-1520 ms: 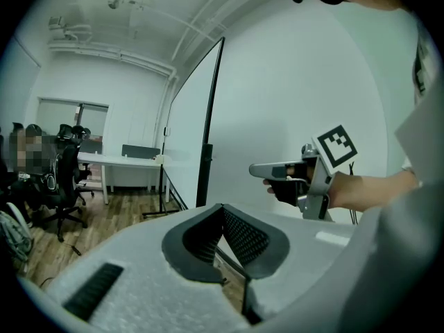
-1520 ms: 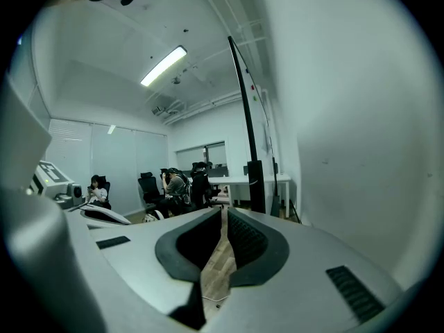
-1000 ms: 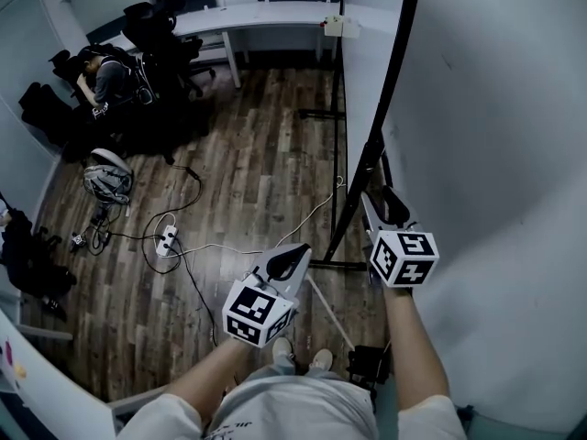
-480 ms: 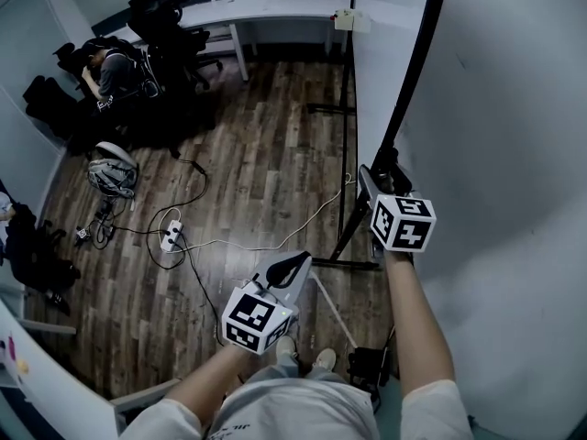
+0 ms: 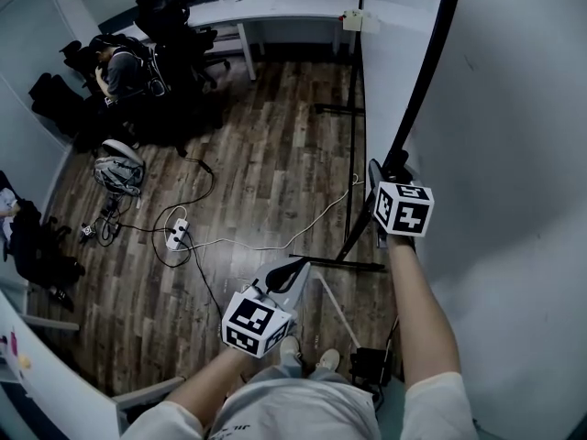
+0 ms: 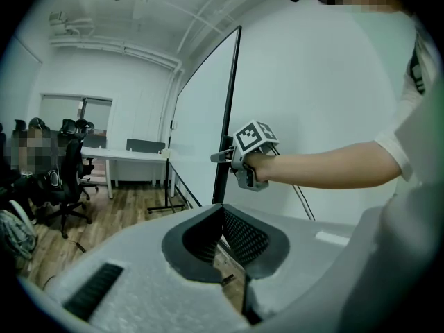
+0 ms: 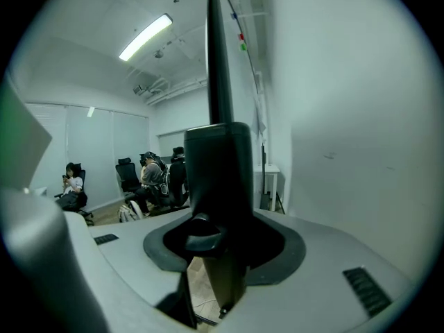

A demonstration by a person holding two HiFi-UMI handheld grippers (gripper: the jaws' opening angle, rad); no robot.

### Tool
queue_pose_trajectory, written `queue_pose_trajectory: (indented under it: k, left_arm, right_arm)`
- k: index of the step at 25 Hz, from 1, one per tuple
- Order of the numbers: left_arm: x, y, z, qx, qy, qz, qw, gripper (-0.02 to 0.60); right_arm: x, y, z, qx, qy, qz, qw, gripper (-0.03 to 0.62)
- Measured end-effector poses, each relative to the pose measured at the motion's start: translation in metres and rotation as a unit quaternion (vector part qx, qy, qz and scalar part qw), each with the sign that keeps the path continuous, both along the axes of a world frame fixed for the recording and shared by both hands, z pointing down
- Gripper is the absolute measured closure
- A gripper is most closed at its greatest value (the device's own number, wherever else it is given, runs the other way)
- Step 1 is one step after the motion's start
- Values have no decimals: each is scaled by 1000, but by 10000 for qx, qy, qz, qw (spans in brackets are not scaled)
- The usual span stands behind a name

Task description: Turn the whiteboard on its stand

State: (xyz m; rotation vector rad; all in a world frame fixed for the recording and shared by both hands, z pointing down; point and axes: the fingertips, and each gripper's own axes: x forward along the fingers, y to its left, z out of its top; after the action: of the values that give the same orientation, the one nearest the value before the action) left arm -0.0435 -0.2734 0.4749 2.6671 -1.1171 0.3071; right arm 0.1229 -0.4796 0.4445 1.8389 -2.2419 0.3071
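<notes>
Left gripper [image 5: 293, 268]: hanging low and near, out over the wood floor [image 5: 266, 154]. Tips are pressed together with nothing between them, so it's basically just idling.
Stand foot [image 5: 353, 263]: black bar flat on the floor, just right of the left gripper. The black upright rises from it.
Right gripper [image 5: 386, 165]: up at the board's left edge, arm stretched out. Jaws are closing in with the frame edge sitting right between them. A sliver of floor still shows beside the frame in the right gripper view, so they don't look clamped tight.
Frame edge [image 5: 427, 70]: black, slim and straight. It runs from the gripper up toward the far top of the scene.
Whiteboard [image 5: 514, 154]: fills the whole right side, standing upright on its stand.
Long axis: the gripped edge goes floor to ceiling, and it only looks slanted in the head view.
Facing: the edge points left toward the open room, and the broad white face is turned toward the person.
Look: plain white and pretty much blank, just a couple of faint specks. It's matte, with the black frame down the left side.
</notes>
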Motion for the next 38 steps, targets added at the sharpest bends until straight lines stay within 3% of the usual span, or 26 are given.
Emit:
queue_pose_trajectory:
  k: [1, 15, 38]
  left_arm:
    - [-1, 0, 0, 0, -4, -14, 10000, 572]
    - [-6, 31, -4, -20, 32, -103, 9999, 572]
    - [24, 104, -16, -113, 194, 174, 9996, 572]
  right_arm:
    - [-1, -1, 0, 9, 28, -3, 10000, 422]
    - [5, 36, 1, 158, 98, 82, 9998, 425]
    - [15, 223, -13, 445, 46, -74, 9990, 425]
